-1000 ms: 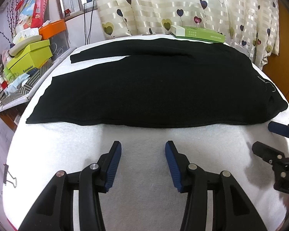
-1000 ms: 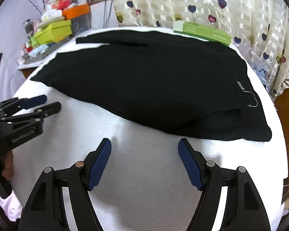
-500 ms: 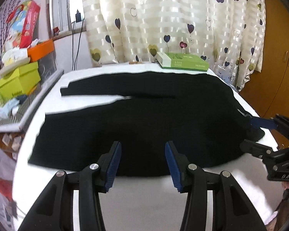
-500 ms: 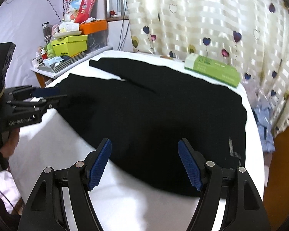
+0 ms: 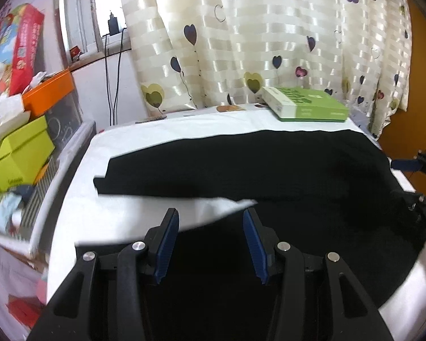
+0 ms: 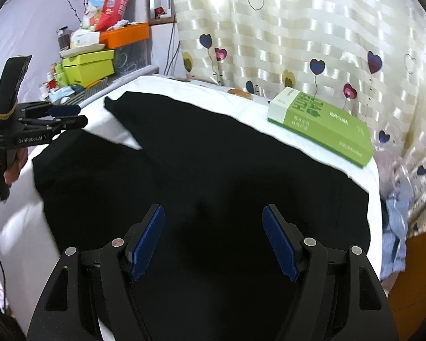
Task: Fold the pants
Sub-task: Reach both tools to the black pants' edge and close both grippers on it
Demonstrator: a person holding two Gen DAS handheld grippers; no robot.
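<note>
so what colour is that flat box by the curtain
Green with a white end; the box shows best in the right wrist view.

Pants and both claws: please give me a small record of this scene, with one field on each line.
pants: black pants, spread flat, legs apart toward the left
surface: white cover
left claw: left claw, open, empty, over the pants
right claw: right claw, open, empty, over the pants
fold state: no fold visible yet
other item: green box at the far edge, beside the pants, not touching them
background: heart curtain
</note>
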